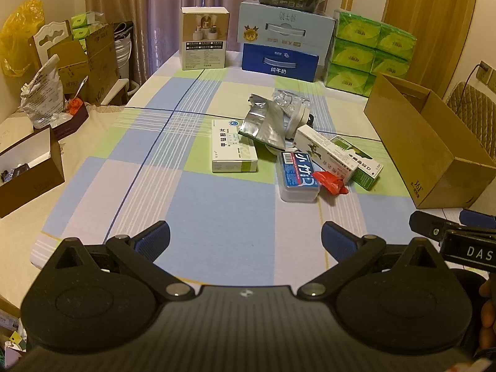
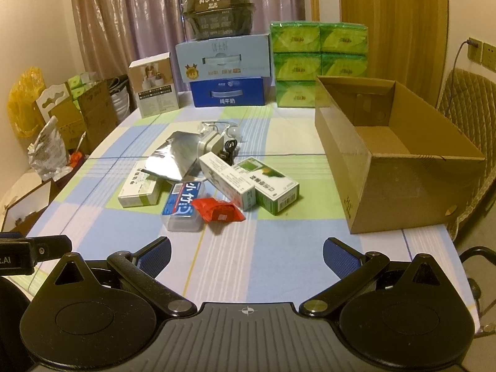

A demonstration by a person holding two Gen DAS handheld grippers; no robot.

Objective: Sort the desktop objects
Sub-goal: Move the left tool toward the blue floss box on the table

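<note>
Nothing is being carried yet, so the sorting appears to be at its opening step, with both tools hanging over the near part of the checked tablecloth [image 1: 217, 217] and the pile waiting in the middle. Going from the left: the left gripper [image 1: 245, 240] is holding its blue pads wide apart with nothing between them, and ahead of it the white medicine box [image 1: 234, 147] is lying flat and on its own side of the heap, with open cloth around its near and left edges. Next to it the silver foil pouch [image 1: 263, 124] is overlapping the box's far corner, so lifting the box first may drag the pouch. Further right, the clear plastic case with the blue label [image 2: 184, 206] is sitting nearest the tools, touching the red wrapper [image 2: 218, 212], which is leaning against the long white carton [image 2: 226, 179] and the green carton [image 2: 272, 192]. The right gripper [image 2: 247, 255] is likewise spread wide and empty, and the case or wrapper looks the easiest first pick for it. At the far right the open cardboard box [image 2: 403, 155] is standing empty with its mouth upward, probably the place for the items; a bare strip of cloth is lying between pile and box, though its tall near wall will be calling for a lift over the rim.
</note>
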